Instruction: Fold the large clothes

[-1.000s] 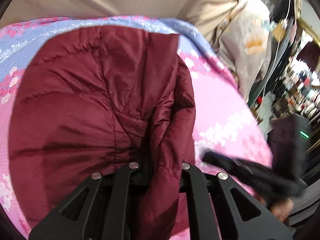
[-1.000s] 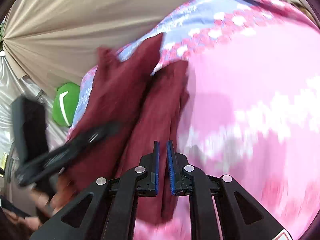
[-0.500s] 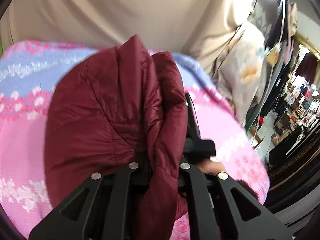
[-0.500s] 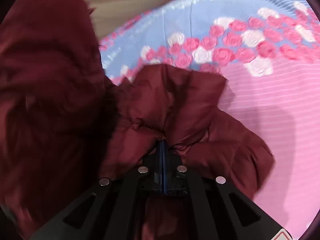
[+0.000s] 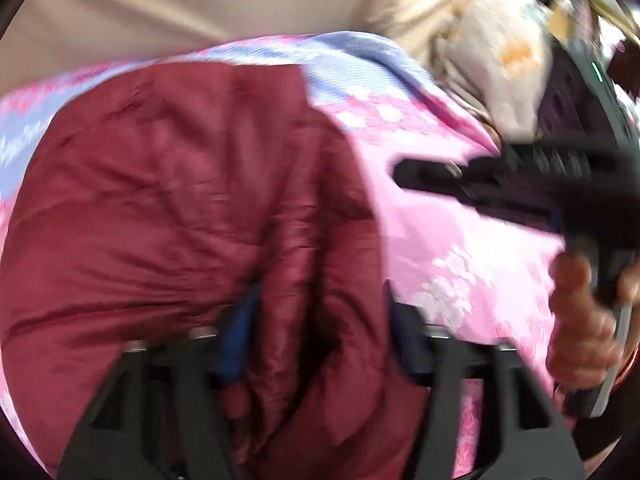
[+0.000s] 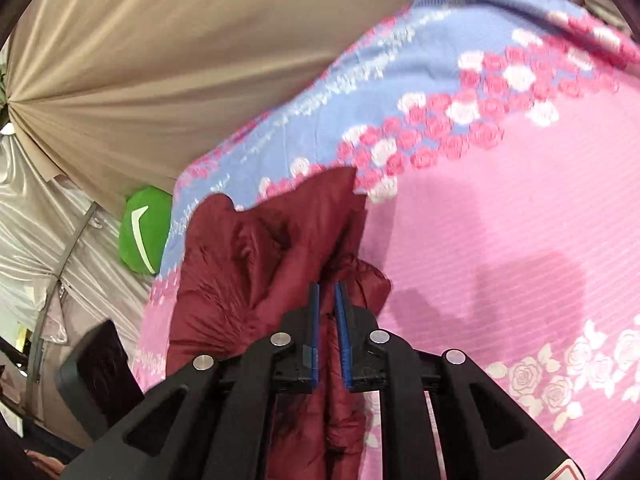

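A dark red quilted jacket (image 5: 168, 216) lies bunched on a pink and blue rose-print bedsheet (image 5: 452, 240). My left gripper (image 5: 320, 320) has its jaws spread wide, with a thick fold of the jacket bulging between them. The other gripper shows as a black blur at the right of the left wrist view (image 5: 520, 188), held in a hand. In the right wrist view the jacket (image 6: 256, 264) lies at the bed's left side. My right gripper (image 6: 327, 300) holds its blue pads a narrow gap apart just above the jacket's edge; nothing is clamped.
A beige curtain (image 6: 160, 48) hangs behind the bed (image 6: 520, 216). A green cushion (image 6: 144, 232) sits at the bed's left edge beside silvery drapes. A pale flowered cloth (image 5: 492, 40) hangs at the bed's far right corner.
The jacket was lifted and bunched, then dropped flat on the bed. My left jaws have spread wider. My right gripper let go of the jacket and drew back to the right.
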### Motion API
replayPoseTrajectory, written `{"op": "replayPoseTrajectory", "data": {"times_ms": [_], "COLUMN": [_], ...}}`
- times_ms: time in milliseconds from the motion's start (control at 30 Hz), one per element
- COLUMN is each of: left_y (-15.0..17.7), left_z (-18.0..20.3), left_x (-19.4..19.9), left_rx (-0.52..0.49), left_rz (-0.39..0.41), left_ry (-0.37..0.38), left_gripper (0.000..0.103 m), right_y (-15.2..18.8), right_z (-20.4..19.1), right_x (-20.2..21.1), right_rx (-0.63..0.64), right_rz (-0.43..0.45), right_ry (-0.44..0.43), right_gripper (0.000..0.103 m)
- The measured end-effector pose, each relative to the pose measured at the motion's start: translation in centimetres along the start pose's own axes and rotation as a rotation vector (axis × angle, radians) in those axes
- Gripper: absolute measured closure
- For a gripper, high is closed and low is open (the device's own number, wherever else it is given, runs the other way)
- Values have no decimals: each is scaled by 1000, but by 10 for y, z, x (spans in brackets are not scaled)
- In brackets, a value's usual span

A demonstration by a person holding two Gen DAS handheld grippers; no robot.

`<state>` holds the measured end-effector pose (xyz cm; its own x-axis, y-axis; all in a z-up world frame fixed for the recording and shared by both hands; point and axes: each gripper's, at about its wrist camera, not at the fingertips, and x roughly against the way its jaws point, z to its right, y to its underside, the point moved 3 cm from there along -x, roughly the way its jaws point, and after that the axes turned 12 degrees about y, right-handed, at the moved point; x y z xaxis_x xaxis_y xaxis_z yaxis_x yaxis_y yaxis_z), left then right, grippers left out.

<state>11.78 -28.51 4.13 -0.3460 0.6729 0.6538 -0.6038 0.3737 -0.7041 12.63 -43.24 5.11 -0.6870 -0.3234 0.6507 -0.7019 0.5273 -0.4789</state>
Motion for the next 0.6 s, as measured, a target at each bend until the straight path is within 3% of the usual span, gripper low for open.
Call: {"op": "replayPoseTrajectory", "data": {"times_ms": [133, 233, 333, 400, 500, 600], "left_y": [-1, -10, -16, -13, -2, 11], "left_z": [21, 10, -15, -32, -61, -80], "left_x": [46, 95, 142, 160, 167, 160], "left_rx": [-59, -4, 68, 100, 160, 237], "left_rz": [89, 187, 267, 286, 280, 241], "left_ry": [28, 37, -20, -85, -153, -154], "left_gripper": [21, 15, 14, 12, 11, 11], "right_y": [-4, -7, -4, 2, 18, 31], "right_z": [-11, -28, -55, -73, -86, -87], "right_x": [8, 16, 29, 32, 22, -1], "right_rx": [62, 101, 161, 200, 229, 217], "right_rz": [4, 9, 53, 67, 40, -14], "right_ry": [-19, -31, -46, -63, -34, 10], "right_gripper": [86, 84, 62, 48, 44, 45]}}
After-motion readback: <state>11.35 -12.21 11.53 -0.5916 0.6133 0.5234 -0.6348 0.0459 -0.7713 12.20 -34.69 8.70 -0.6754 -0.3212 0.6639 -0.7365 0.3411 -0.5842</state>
